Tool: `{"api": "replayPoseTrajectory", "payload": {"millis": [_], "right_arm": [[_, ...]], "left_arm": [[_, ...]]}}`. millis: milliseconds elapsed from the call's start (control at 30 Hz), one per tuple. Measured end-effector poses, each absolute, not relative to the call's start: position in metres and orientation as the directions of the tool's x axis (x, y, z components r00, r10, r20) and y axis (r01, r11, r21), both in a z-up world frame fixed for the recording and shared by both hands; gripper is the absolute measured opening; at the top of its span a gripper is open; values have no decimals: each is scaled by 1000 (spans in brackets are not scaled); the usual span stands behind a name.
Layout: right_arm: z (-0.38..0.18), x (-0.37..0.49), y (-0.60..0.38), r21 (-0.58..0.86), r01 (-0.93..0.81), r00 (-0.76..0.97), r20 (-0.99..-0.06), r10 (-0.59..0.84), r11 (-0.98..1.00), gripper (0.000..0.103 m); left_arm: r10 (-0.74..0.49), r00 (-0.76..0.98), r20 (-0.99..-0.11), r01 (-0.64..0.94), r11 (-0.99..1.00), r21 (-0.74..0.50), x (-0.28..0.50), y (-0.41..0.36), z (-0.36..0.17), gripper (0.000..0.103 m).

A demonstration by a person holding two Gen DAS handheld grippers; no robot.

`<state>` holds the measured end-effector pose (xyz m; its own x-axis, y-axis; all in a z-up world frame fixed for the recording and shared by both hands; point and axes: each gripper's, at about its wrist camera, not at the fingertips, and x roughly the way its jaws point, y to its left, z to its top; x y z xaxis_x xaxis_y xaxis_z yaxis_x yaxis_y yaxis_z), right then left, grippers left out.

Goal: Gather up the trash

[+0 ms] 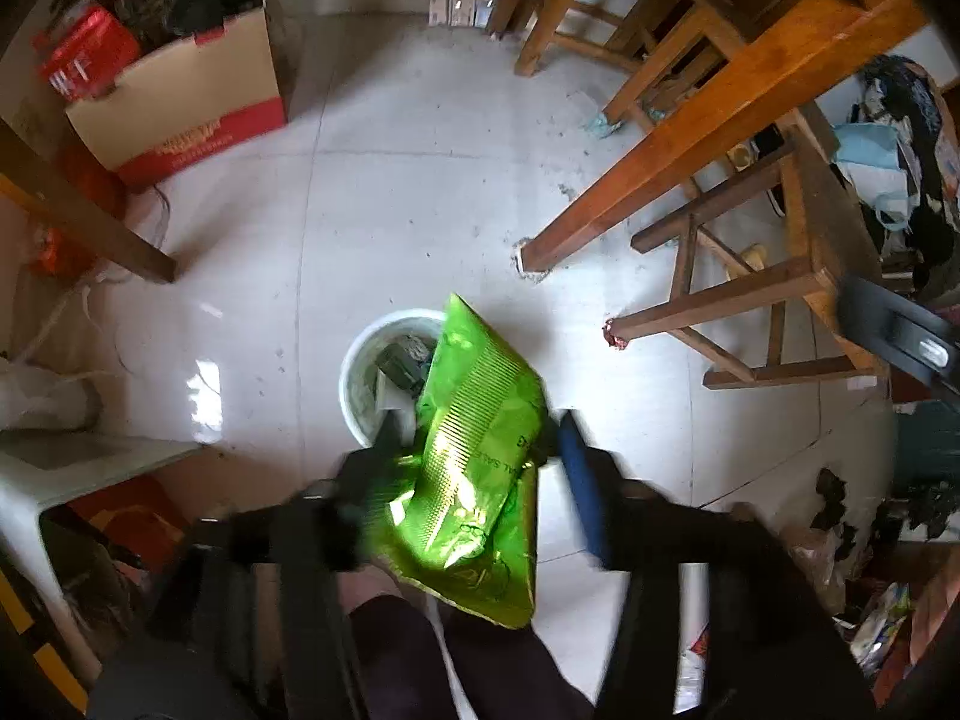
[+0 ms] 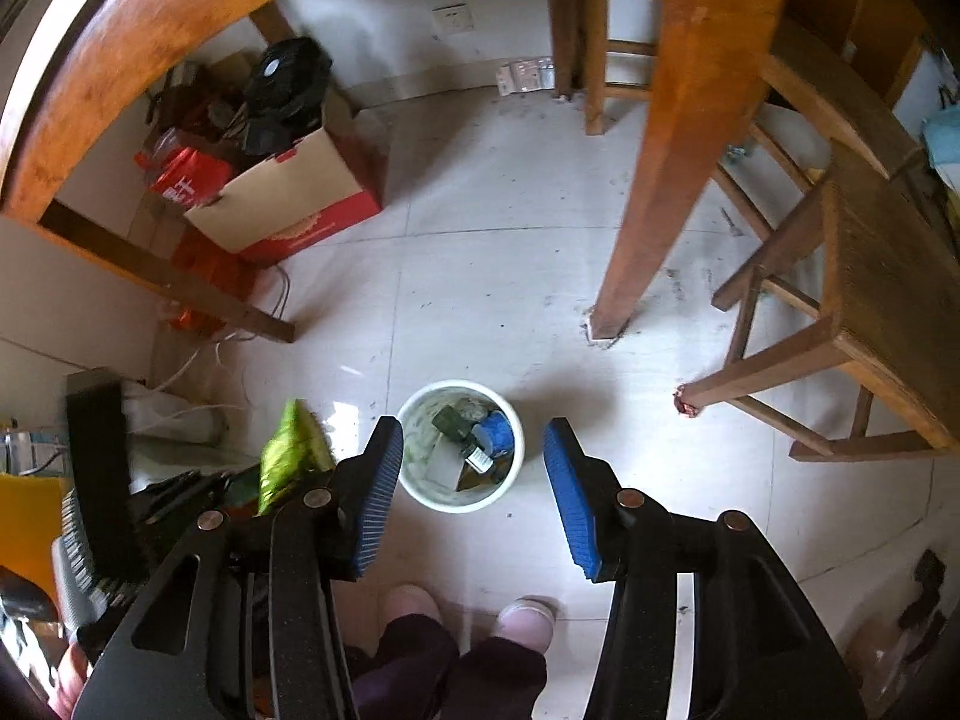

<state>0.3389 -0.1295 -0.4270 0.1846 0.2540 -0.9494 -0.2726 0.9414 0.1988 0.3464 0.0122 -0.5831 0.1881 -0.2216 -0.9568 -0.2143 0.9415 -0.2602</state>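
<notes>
A shiny green snack bag (image 1: 474,462) sits between the jaws of my left gripper (image 1: 480,438), above the right part of a white round bin (image 1: 360,372) on the floor. The jaws stand wide apart and the bag looks loose between them; the view is blurred. The bin (image 2: 408,468) holds dark and blue trash. My right gripper (image 2: 474,474) is open and empty, held above the bin. In the right wrist view the green bag (image 2: 291,453) shows at the left with the left gripper.
A thick wooden table leg (image 2: 660,180) stands behind the bin. Wooden stools (image 2: 852,312) stand at the right. A cardboard box (image 2: 288,204) of clutter sits at the back left. My feet (image 2: 468,618) are just in front of the bin.
</notes>
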Motion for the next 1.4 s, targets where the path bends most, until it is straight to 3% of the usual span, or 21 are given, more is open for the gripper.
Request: {"api": "replayPoseTrajectory", "payload": {"millis": [133,267,500,667,967,1300,1367,1400], "right_arm": [[-422,341,-141,198,-256,190,-949,251,946,45],[-407,342,-148,200,-265,196,-947,256,943,45],[-339,331,-151,218,-311,222,-930,294,925,45],[-258,311,-148,211,-371,289,-899,328,904,45],[-105,246,-153,160,-442,478,-791,383,882,45],[12,134,-148,145,-476,670,-580,464,868,45],[22,116,-143,142,-482,687,-551,473,865,51],[25,108,-143,138,-482,696,-540,474,865,54]], "left_arm": [[-187,122,-975,-261,941,-213,358,16,-600,67],[-185,141,-973,-285,933,-219,355,19,-580,67],[-141,228,-963,-280,938,-204,336,15,-479,67],[-108,349,-931,-276,938,-212,305,19,-369,67],[-28,642,-766,-214,953,-215,224,24,-156,67],[-9,836,-549,-102,980,-171,102,22,-14,67],[-1,860,-511,-87,985,-148,73,20,2,72],[7,867,-499,-88,986,-141,63,22,8,81]]}}
